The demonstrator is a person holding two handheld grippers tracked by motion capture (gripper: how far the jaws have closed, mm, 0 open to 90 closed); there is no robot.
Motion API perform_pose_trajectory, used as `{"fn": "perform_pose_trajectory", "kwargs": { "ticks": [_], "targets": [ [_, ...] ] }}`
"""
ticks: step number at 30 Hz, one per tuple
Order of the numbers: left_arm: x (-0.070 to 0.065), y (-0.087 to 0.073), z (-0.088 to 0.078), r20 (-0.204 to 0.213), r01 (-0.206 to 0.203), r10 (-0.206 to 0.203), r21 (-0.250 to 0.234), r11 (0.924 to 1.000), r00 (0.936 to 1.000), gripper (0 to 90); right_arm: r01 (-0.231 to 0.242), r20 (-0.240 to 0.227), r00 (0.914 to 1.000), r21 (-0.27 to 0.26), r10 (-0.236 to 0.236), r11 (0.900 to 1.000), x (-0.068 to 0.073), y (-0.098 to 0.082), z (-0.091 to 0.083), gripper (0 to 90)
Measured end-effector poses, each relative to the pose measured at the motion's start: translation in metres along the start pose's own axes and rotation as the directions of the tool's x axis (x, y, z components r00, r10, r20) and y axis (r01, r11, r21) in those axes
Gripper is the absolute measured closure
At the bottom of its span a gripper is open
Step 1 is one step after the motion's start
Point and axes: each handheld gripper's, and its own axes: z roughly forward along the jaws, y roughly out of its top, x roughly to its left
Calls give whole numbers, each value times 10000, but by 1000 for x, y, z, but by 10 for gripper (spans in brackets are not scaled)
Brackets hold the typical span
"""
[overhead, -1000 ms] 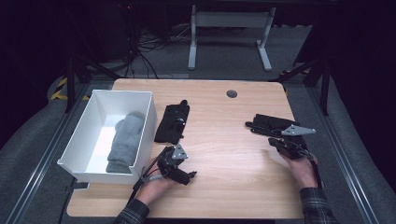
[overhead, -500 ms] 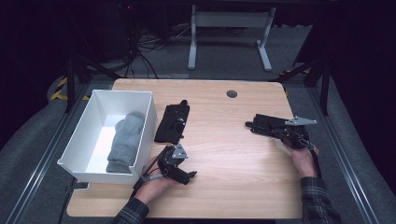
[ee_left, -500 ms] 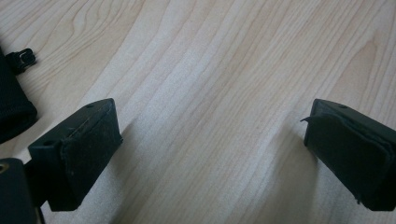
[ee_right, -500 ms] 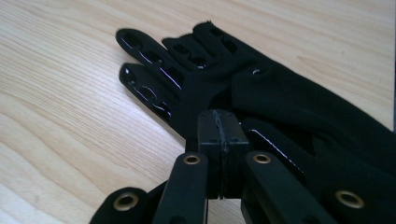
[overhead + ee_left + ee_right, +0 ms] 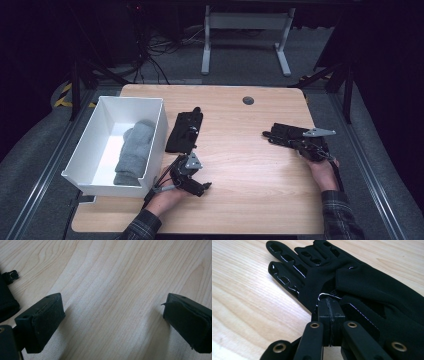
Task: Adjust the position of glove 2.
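A black glove (image 5: 286, 134) lies flat at the right of the wooden table (image 5: 240, 165); close up, the same glove (image 5: 362, 282) shows glossy grip strips on its fingers. My right gripper (image 5: 300, 144) is shut, and in its own view the right gripper (image 5: 329, 312) rests its closed tips on the glove's palm with no fabric visible between the pads. A second black glove (image 5: 185, 131) lies near the table's middle, and its edge (image 5: 6, 305) is also at the left in the left gripper view. My left gripper (image 5: 199, 180) stands open just in front of it, and in its own view the left gripper (image 5: 113, 302) has bare wood between its jaws.
A white bin (image 5: 131, 98) holding a grey folded cloth (image 5: 132, 150) stands at the table's left. A round cable hole (image 5: 248, 100) sits near the far edge. A desk frame (image 5: 245, 30) stands on the floor beyond the table.
The right hand has moved away from the person and down, bringing its shut gripper onto the right glove. The left gripper has stayed put.
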Motion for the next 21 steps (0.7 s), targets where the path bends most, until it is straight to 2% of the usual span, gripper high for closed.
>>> {"fn": "perform_pose_trajectory", "kwargs": {
  "ticks": [5,6,9,11,20,21],
  "targets": [
    [0,0,0,-10,-2,2,0,10000,10000,38,96,-324,9994,97,-93,9999,6,-1,-3,900],
    [0,0,0,-9,-5,5,2,10000,10000,39,232,-530,9983,161,-223,9996,11,-1,-5,900],
    [0,0,0,-12,-3,3,2,10000,10000,38,568,-771,9955,240,-548,9981,21,-2,-7,900],
    [0,0,0,-11,0,0,2,10000,10000,38,627,-852,9945,251,-603,9977,23,-2,-8,900],
    [0,0,0,-9,8,-8,5,10000,10000,39,1214,-1793,9772,329,-1137,9921,61,-2,-14,900],
    [0,0,0,-9,8,-8,5,10000,10000,39,1214,-1793,9772,329,-1137,9921,61,-2,-14,900]
  ]
}}
